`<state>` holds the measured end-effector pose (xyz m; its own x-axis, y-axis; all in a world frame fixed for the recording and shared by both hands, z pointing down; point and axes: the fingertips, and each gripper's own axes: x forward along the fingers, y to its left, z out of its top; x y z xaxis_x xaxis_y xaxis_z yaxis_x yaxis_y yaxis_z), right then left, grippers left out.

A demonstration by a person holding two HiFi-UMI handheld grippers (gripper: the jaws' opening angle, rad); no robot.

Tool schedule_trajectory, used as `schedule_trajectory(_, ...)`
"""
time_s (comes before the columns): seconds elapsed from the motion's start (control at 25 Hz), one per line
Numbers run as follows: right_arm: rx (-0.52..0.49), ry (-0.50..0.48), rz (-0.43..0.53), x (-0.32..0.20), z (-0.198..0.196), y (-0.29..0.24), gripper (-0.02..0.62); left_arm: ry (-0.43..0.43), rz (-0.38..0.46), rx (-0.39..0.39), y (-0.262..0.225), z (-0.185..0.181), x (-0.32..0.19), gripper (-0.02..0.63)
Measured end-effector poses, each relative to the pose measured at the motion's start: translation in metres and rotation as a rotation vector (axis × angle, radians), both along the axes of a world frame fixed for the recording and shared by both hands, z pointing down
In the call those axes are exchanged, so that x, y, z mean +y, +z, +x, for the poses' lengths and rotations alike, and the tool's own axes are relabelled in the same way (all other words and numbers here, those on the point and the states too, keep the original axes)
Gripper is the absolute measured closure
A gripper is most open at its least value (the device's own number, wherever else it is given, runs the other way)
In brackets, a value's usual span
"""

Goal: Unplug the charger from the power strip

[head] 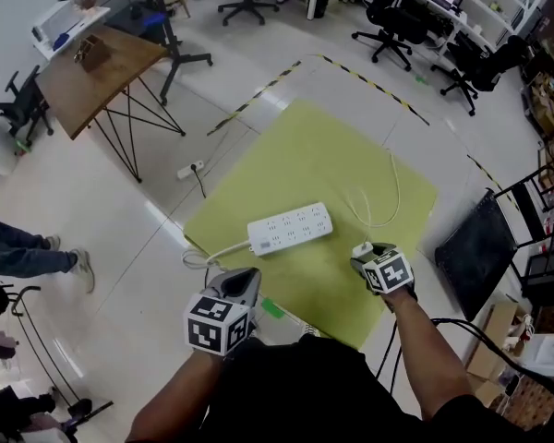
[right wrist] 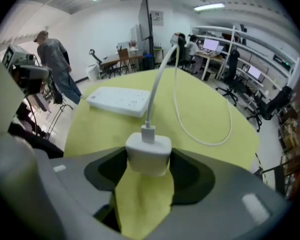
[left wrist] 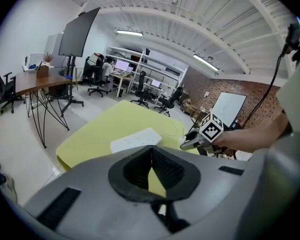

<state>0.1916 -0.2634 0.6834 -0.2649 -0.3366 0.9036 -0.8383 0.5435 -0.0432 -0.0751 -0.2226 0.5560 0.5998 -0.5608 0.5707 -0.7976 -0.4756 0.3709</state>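
A white power strip [head: 291,228] [left wrist: 136,140] [right wrist: 119,100] lies flat on the yellow-green table top [head: 295,155]. The white charger [head: 362,248] [right wrist: 149,154] is out of the strip and sits between the jaws of my right gripper [head: 365,255] [right wrist: 149,160] [left wrist: 192,141], which is shut on it near the table's right front edge. Its white cable [head: 386,201] [right wrist: 190,124] loops away over the table. My left gripper [head: 243,280] [left wrist: 151,156] hovers at the front left edge, short of the strip, jaws shut on nothing.
The strip's own cord [head: 210,253] hangs off the table's left edge. A wooden desk [head: 97,72] stands far left, and a person's legs [head: 28,252] are at the left. A black case [head: 480,247] leans at the right. Office chairs [head: 388,21] stand behind.
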Motion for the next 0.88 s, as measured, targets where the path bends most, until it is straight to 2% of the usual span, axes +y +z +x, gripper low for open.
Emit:
schedule_trajectory(0.08, 0.039, -0.050, -0.037, 0.013, 0.007, 0.009, 0.330, 0.004, 0.000, -0.001, 0.000, 0.009, 0.002, 0.598)
schedule_trajectory(0.32, 0.094, -0.162, -0.037, 0.019, 0.003, 0.012, 0.330, 0.010, 0.002, -0.002, -0.005, 0.031, 0.010, 0.598)
schedule_trajectory(0.52, 0.069, -0.147, -0.003, 0.005, -0.006, 0.022, 0.325, -0.008, 0.009, -0.015, -0.010, 0.037, 0.019, 0.599)
schedule_trajectory(0.6, 0.058, -0.132, 0.007, 0.003, -0.004, 0.024, 0.322, -0.024, 0.007, -0.022, -0.011, 0.038, 0.026, 0.599)
schedule_trajectory(0.68, 0.054, -0.133, 0.010, 0.005, 0.000, 0.026, 0.289, -0.041, 0.002, -0.033, -0.010, 0.037, 0.033, 0.598)
schedule_trajectory(0.88, 0.020, -0.123, 0.052, 0.005, 0.011, 0.019, 0.287, -0.080, -0.015, -0.050, -0.005, 0.033, 0.042, 0.599)
